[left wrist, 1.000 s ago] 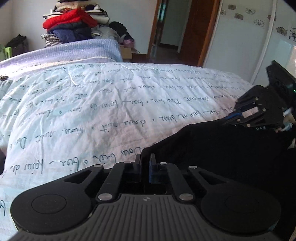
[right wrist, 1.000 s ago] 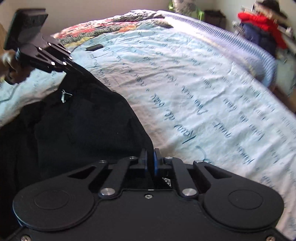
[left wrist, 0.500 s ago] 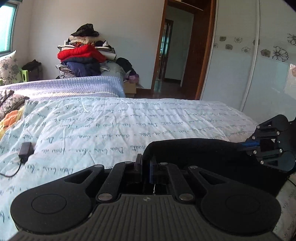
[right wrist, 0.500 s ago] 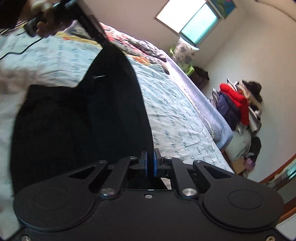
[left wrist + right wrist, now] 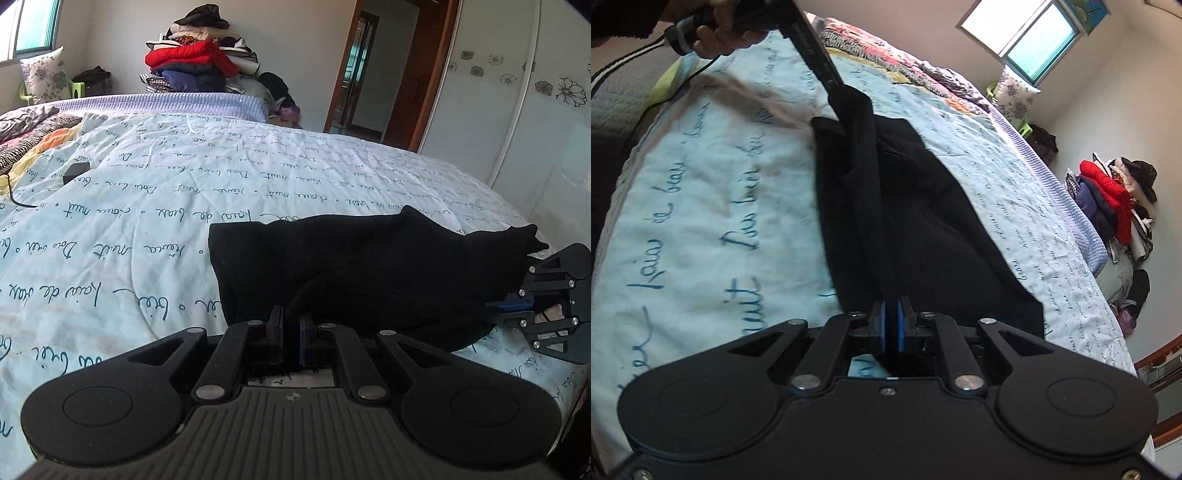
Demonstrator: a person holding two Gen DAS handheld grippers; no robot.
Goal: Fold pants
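The pants (image 5: 362,273) are spread on the bedspread (image 5: 155,206) directly ahead of the left gripper (image 5: 291,325); the right gripper (image 5: 517,304) is placed at their right end.

- The pants (image 5: 369,273) are black, of a plain dark fabric with no visible pattern.
- They lie folded into a broad band across a pale blue bedspread printed with handwriting.
- In the left wrist view the band stretches from just ahead of the left claw (image 5: 290,325) sideways to the right claw (image 5: 495,308), its far edge wavy and peaked.
- Both near corners are lifted off the bedspread, each pinched between a claw's closed jaws.
- In the right wrist view the pants (image 5: 916,221) run straight away from the right claw (image 5: 891,325) to the left claw, with a lengthwise fold ridge along the middle.
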